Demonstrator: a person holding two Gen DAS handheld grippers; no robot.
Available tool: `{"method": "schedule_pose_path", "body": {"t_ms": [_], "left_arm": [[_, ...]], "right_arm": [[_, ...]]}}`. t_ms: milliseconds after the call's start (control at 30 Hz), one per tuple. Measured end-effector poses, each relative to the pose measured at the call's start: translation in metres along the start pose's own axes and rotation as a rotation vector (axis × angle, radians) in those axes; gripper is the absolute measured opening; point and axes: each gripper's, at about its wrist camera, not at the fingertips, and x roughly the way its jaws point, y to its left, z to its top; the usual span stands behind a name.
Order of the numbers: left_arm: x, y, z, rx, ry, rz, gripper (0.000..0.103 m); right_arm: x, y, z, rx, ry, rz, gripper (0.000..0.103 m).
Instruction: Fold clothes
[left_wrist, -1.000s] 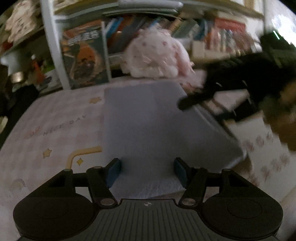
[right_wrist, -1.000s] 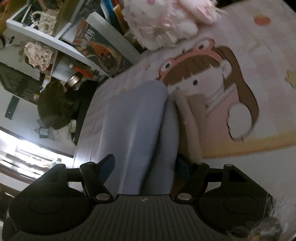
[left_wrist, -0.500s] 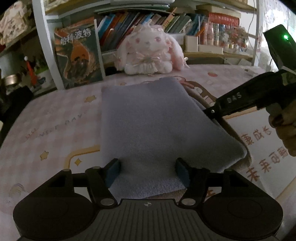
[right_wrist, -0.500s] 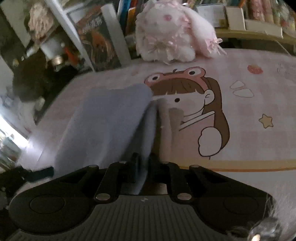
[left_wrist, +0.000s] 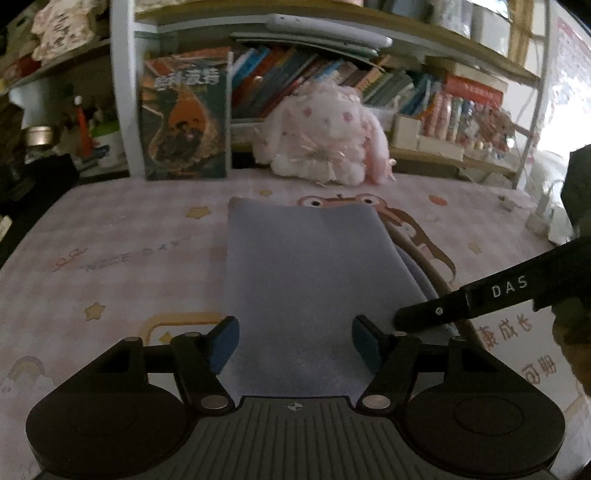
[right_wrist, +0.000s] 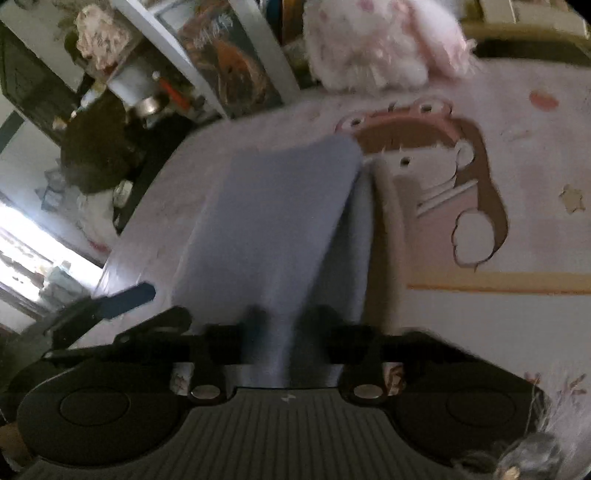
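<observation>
A folded grey-blue garment lies on the pink cartoon-print bed sheet. My left gripper is open, its blue pads on either side of the garment's near edge. My right gripper comes in from the right at the garment's right edge. In the right wrist view the garment runs forward between my right gripper's dark fingers, which stand partly apart with the cloth's near edge between them; the view is blurred.
A pink plush rabbit sits at the head of the bed. Behind it stand bookshelves and an upright book. The left gripper's blue pad shows at the left of the right wrist view.
My right gripper was shut on the garment's edge half a second ago and now stands partly apart. It has slid toward the near right corner. My left gripper stays open.
</observation>
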Motion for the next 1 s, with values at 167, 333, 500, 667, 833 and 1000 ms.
{"method": "schedule_pose_path", "body": {"t_ms": [167, 333, 500, 667, 833, 1000], "left_arm": [[0.005, -0.009, -0.003, 0.002, 0.024, -0.047, 0.069], [0.014, -0.021, -0.005, 0.109, 0.055, -0.012, 0.069], [-0.003, -0.008, 0.008, 0.084, -0.006, 0.002, 0.073], [-0.001, 0.043, 0.024, -0.153, -0.020, 0.033, 0.082], [0.019, 0.061, 0.026, -0.217, 0.065, 0.006, 0.082], [0.032, 0.067, 0.022, -0.295, 0.113, -0.091, 0.089]], "right_arm": [[-0.036, 0.035, -0.013, -0.257, -0.059, 0.030, 0.011], [-0.009, 0.003, -0.020, -0.143, 0.017, -0.079, 0.013], [-0.026, -0.001, -0.017, -0.099, -0.060, -0.076, 0.058], [-0.041, -0.014, -0.016, -0.055, -0.086, -0.144, 0.096], [-0.036, -0.033, -0.022, 0.081, 0.005, -0.137, 0.096], [-0.032, -0.037, -0.022, 0.146, 0.011, -0.119, 0.098]]}}
